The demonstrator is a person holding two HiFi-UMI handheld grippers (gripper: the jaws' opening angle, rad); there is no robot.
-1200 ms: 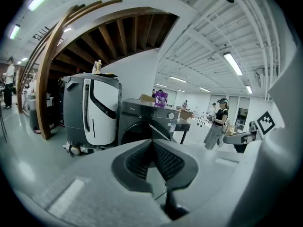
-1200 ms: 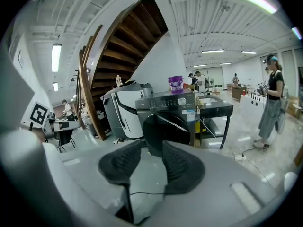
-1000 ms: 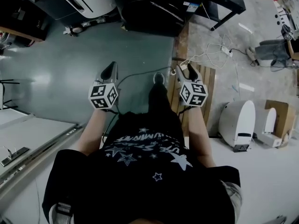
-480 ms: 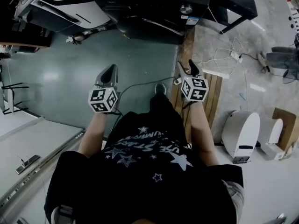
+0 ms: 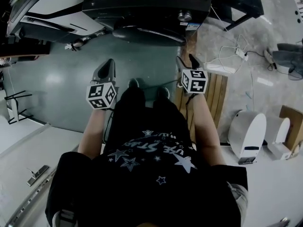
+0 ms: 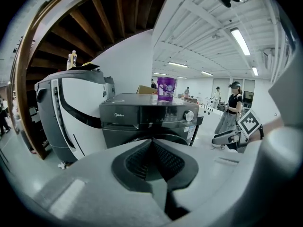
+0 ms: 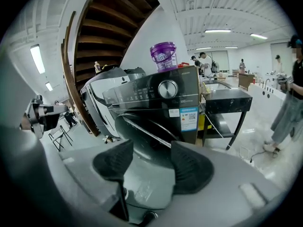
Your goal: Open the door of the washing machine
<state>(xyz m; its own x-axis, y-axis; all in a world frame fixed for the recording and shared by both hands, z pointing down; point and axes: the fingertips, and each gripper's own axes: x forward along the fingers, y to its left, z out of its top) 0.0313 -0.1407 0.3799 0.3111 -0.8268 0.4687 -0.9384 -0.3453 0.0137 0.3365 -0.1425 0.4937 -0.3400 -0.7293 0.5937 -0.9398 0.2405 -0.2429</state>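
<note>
Washing machine point(image 5: 147, 4), dark and front-loading, stood straight ahead of the person on the grey-green floor, and neither tool was touching it. Its round door point(image 7: 142, 131) faced them and looked shut against the front panel. A purple container point(image 7: 164, 56) sat on the lid, above the control knob point(image 7: 167, 89).

The left gripper point(image 5: 105, 72) was held out at the person's left, aimed at the machine but well short of it. In the left gripper view its fingers point(image 6: 168, 162) were pressed together at the tips, with nothing caught between them.

The right gripper point(image 5: 189, 63) was pushed a little further forward, near the machine's right front corner. Its dark pads point(image 7: 189, 167) stood moderately apart and empty, and the door showed through the gap.

A big white appliance point(image 5: 57, 8) stood just beside the machine on the left, and a black table point(image 7: 227, 100) on the right. A wooden pallet point(image 5: 215, 91) lay on the floor by the person's right arm, with white cables point(image 5: 227, 58) trailing beyond it.
</note>
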